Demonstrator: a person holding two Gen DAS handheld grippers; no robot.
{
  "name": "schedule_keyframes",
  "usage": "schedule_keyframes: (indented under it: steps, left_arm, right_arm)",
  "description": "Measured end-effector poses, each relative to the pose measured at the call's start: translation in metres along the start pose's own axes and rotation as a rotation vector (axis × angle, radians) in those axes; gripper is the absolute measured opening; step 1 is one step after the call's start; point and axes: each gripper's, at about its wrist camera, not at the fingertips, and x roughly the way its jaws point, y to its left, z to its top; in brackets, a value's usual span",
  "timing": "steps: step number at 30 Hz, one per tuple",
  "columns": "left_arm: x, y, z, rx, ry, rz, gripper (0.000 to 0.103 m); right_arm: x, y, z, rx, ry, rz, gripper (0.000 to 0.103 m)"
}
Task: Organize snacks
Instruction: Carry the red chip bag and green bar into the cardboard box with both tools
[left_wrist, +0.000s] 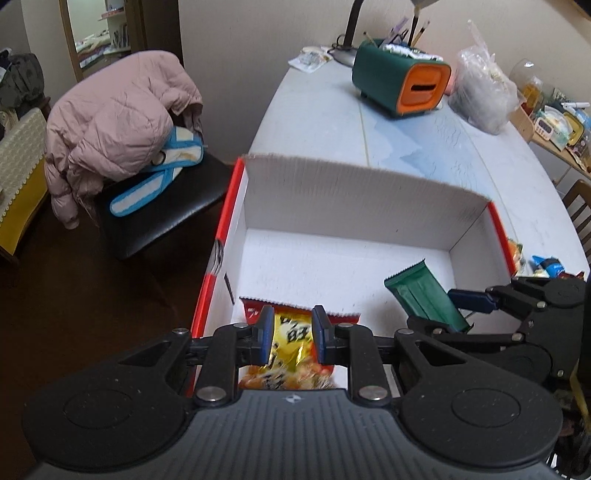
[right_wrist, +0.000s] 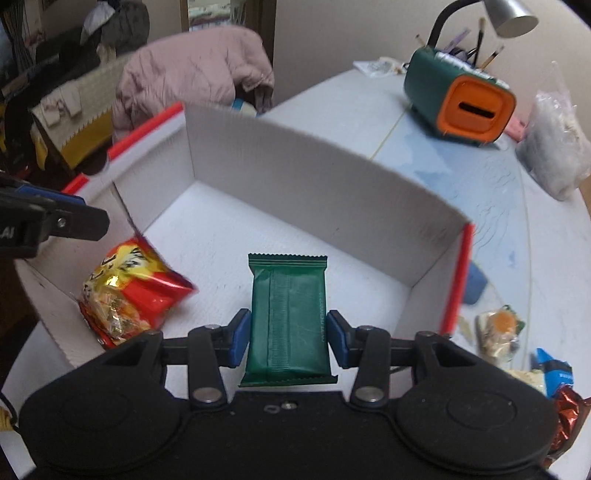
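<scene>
Two snacks going into the box (left_wrist: 332, 192).
My left tongs (left_wrist: 293, 334) pinch the red bag (left_wrist: 291, 343), my right tongs (right_wrist: 289, 338) pinch the green bar (right_wrist: 288, 314). Next I let go, I think.

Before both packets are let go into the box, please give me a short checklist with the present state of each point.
1. Left hand-held gripper holds the red and yellow snack bag: ok, pads pinch it.
2. Right hand-held gripper holds the green packet: ok.
3. Both packets are over the open white box: ok.
4. Box floor under them is free: ok.
5. The two grippers are apart: ok.
6. Snacks left outside on the table, right of the box: not ok, several remain.
</scene>
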Motion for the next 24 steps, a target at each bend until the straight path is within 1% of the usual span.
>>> schedule_keyframes:
  steps: [4, 11, 18, 21, 24]
  left_arm:
    - [0.006, 0.004, -0.006, -0.010, 0.022, -0.011, 0.021]
    - [0.005, 0.004, -0.013, -0.007, 0.020, -0.023, 0.021]
    - [-0.008, -0.001, -0.018, 0.009, -0.009, -0.025, 0.022]
    - [-0.017, -0.005, -0.020, 0.024, -0.031, -0.026, 0.022]
    - [-0.028, -0.010, -0.021, 0.041, -0.057, -0.026, 0.026]
  right_arm:
    - [0.006, 0.002, -0.001, 0.017, 0.024, 0.009, 0.044]
    - [0.008, -0.002, -0.002, 0.056, 0.036, 0.022, 0.044]
    - [-0.014, -0.010, -0.003, 0.105, -0.013, 0.049, 0.045]
    - [-0.030, -0.013, -0.006, 0.133, -0.050, 0.066, 0.045]
    - [-0.049, -0.015, -0.009, 0.150, -0.097, 0.075, 0.046]
